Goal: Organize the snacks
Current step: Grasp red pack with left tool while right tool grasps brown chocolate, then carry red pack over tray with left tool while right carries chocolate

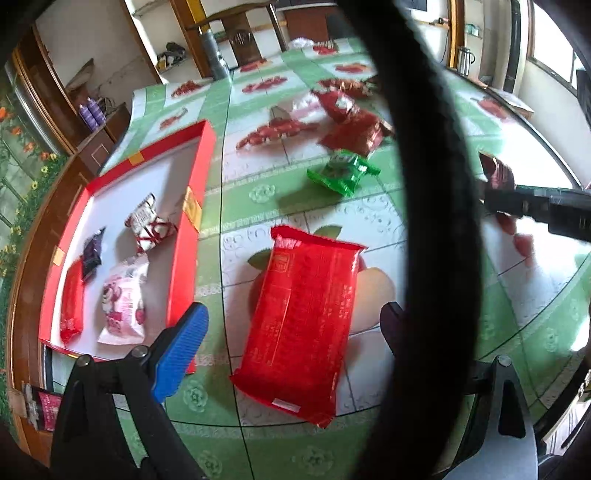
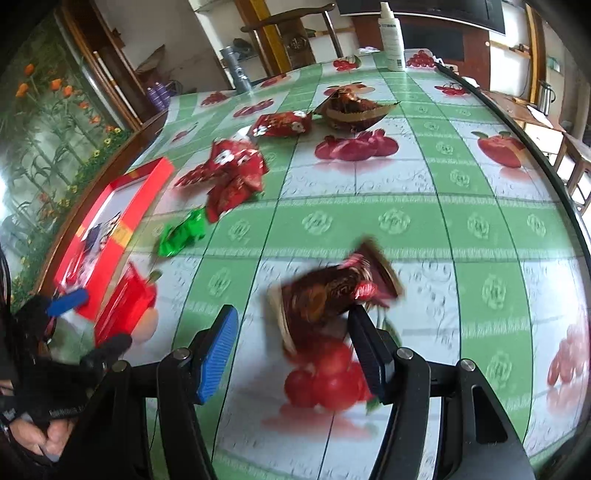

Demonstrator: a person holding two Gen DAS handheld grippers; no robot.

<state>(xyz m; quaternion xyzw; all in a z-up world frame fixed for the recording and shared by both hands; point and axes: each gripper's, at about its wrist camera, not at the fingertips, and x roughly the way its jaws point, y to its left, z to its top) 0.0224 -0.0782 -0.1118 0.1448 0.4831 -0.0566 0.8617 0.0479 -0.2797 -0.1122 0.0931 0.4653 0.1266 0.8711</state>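
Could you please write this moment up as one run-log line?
left gripper: open, over large red packet | right gripper: open, brown snack packet between fingers | red tray: four snacks inside

You're in a home, a dining or living room. The tabletop (image 2: 461, 206) has a green fruit-print vinyl cloth, a carved wooden chair (image 2: 295, 33) stands at its far end, a floral wall covering (image 2: 48, 122) is on your left, a kettle (image 1: 464, 59) sits by the window, and a white spray bottle (image 2: 393, 37) is on the cloth.
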